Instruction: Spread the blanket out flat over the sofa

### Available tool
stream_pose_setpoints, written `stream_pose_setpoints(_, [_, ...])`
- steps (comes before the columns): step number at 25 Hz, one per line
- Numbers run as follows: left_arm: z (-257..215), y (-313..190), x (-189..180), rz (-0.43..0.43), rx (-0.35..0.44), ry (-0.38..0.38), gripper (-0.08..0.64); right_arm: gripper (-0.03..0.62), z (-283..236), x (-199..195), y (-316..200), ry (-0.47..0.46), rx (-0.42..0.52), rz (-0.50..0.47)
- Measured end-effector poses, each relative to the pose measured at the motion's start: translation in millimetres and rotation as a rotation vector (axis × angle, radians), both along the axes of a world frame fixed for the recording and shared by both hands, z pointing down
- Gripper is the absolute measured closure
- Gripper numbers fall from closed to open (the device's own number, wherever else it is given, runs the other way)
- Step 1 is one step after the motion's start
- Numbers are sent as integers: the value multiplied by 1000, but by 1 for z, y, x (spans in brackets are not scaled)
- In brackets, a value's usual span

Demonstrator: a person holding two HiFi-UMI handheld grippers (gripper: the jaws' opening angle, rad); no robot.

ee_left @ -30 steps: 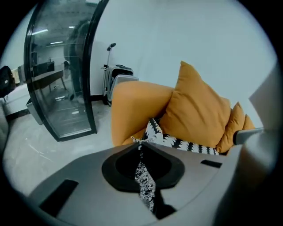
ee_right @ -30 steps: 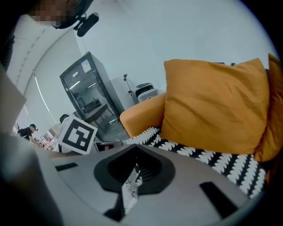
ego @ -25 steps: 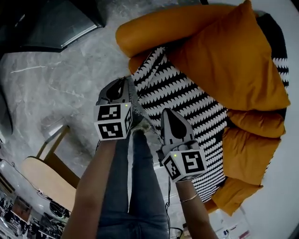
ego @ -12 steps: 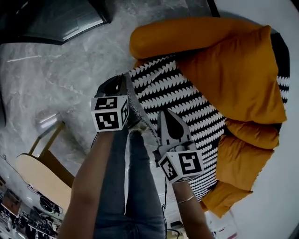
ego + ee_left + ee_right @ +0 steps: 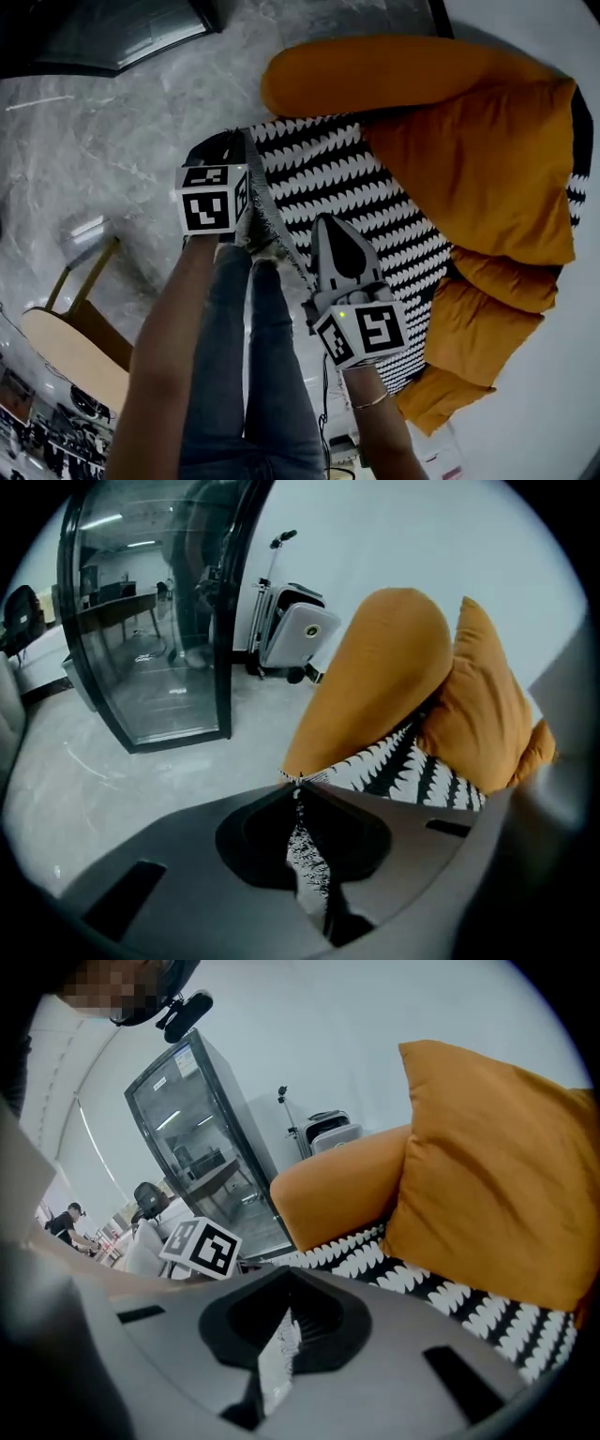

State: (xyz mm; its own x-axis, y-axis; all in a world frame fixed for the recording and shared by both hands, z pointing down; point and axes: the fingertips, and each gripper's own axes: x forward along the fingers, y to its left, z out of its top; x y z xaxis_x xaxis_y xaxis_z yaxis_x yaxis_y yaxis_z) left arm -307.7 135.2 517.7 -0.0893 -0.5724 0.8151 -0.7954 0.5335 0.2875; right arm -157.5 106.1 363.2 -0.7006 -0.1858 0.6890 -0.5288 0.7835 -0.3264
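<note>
While each hand holds one gripper, both grippers pinch the same edge of the black and white blanket. The left gripper has its jaws squeezed together on a thin bit of that edge. The right gripper is squeezed tight on the edge too, a little way along it. Neither one has room for anything else.

Most of the blanket lies on the seat of the orange sofa, in front of both grippers and away from the person. The held edge is the near one. It runs in a line from the left gripper to the right gripper, along the front of the seat and just above the gray floor.

At one end of that line, the left gripper is close to the round armrest. The right gripper is nearer the middle of the seat. A big orange cushion looks to sit on the far part of the blanket, by the back of the sofa.

I think the next move is to pull this edge toward the person and lay it down, so the cloth goes flat. The two grippers need to go together, or the edge will bunch up.
</note>
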Motion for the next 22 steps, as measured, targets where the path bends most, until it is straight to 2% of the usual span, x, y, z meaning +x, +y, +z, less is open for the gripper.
stream_pose_setpoints(7, [39, -12, -5, 26, -64, 18, 531, 581, 20, 3, -15, 19, -23, 21])
stream_pose_setpoints(14, [40, -22, -1, 57, -113, 13, 531, 581, 11, 8, -25, 14, -35, 52])
stream_pose_setpoints(22, [85, -39, 4, 97, -142, 31, 529, 581, 42, 7, -36, 28, -56, 83])
